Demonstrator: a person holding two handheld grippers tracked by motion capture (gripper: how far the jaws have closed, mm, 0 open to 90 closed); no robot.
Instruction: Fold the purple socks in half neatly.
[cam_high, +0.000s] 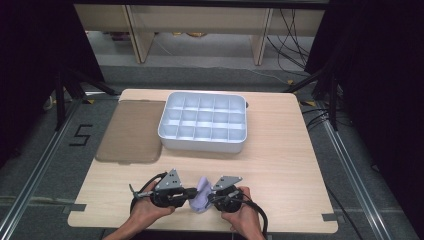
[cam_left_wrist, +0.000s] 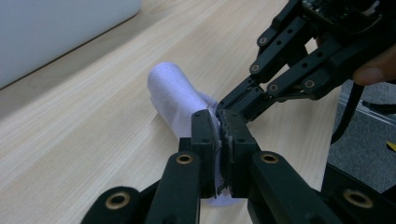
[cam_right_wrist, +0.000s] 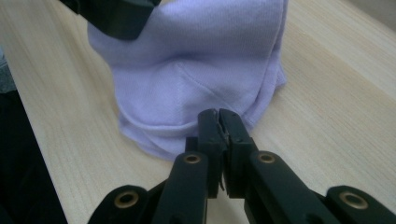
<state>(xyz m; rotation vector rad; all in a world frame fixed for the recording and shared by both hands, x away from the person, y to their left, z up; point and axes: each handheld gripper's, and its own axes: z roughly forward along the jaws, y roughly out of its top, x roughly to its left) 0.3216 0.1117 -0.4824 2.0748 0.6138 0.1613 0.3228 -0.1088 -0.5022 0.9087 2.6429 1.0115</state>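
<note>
A pale lavender cloth (cam_high: 202, 192), folded and partly rolled, lies near the table's front edge between both grippers. My left gripper (cam_high: 192, 193) comes at it from the left. In the left gripper view its jaws (cam_left_wrist: 218, 116) are shut, with a fold of the cloth (cam_left_wrist: 173, 93) pinched between them. My right gripper (cam_high: 210, 196) meets it from the right. The right gripper view has those jaws (cam_right_wrist: 218, 114) shut on the near hem of the cloth (cam_right_wrist: 196, 60). The two grippers' tips almost touch: the right gripper (cam_left_wrist: 224, 105) stands just beyond the left one's tips.
A white tray (cam_high: 202, 143) divided into several compartments stands mid-table behind the cloth. A flat brown translucent lid (cam_high: 132, 131) lies to its left. The light wooden table (cam_high: 285, 165) is bare to the right. A person's hands hold both grippers at the front edge.
</note>
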